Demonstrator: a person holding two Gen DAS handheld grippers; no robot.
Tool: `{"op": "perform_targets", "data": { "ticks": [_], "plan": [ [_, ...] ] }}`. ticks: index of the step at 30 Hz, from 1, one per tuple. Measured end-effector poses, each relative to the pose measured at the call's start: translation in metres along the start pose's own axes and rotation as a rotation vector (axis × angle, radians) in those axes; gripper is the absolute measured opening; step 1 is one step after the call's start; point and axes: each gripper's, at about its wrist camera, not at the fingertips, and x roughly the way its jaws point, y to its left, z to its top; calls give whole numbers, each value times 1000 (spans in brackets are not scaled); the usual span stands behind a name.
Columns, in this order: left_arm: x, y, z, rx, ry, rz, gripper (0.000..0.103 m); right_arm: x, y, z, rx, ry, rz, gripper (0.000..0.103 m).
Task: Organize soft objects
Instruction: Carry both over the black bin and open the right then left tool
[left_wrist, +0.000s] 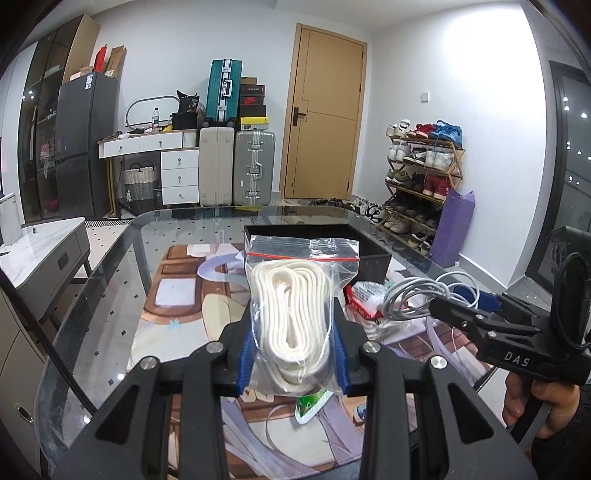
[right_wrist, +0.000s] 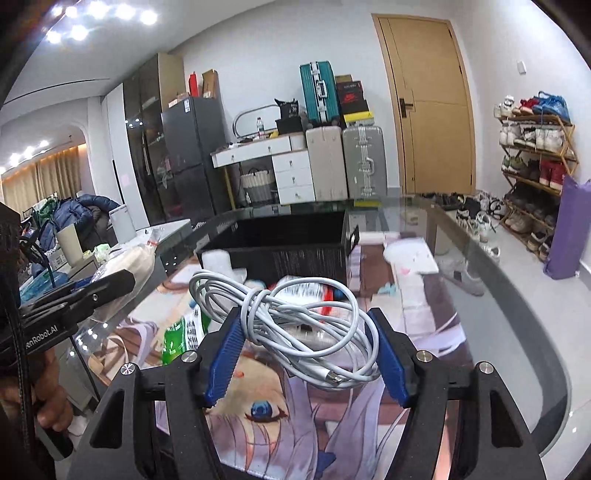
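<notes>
**Soft goods in hand, glass table**

Left gripper (left_wrist: 293, 347): blue pads clamped on a zip bag of white cord (left_wrist: 295, 306), raised above the table (left_wrist: 110, 295) and its printed mat (right_wrist: 424, 314).
Right gripper (right_wrist: 306, 354): closed around a coiled grey cable (right_wrist: 295, 317), lifted off the mat.
Black bin (right_wrist: 280, 251): toward the table's far edge.
Red-and-white packet (left_wrist: 360, 299): on the mat, just before the bin.

Straight ahead of the claw, beyond the glass table (left_wrist: 110, 266), stands a wooden door (left_wrist: 325, 122) in a white wall (left_wrist: 424, 66). Left of it are suitcases (left_wrist: 255, 168), white drawers (left_wrist: 180, 175) and a dark fridge (left_wrist: 83, 144). Right of it is a shoe rack (left_wrist: 421, 173); ceiling lights (right_wrist: 99, 18) shine overhead.
</notes>
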Motion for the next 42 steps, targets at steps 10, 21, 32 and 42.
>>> {"op": "perform_targets", "data": {
  "ticks": [10, 21, 32, 42],
  "plan": [
    [4, 3, 28, 5, -25, 24, 33, -4, 6, 36, -43, -33, -41, 67],
    [35, 5, 53, -17, -6, 41, 33, 27, 4, 71, -58, -8, -124, 67],
    [72, 0, 73, -27, 17, 29, 33, 64, -4, 96, -26, 16, -172, 67],
    [95, 0, 81, -18, 36, 31, 33, 93, -6, 112, -59, 34, -175, 67]
  ]
}}
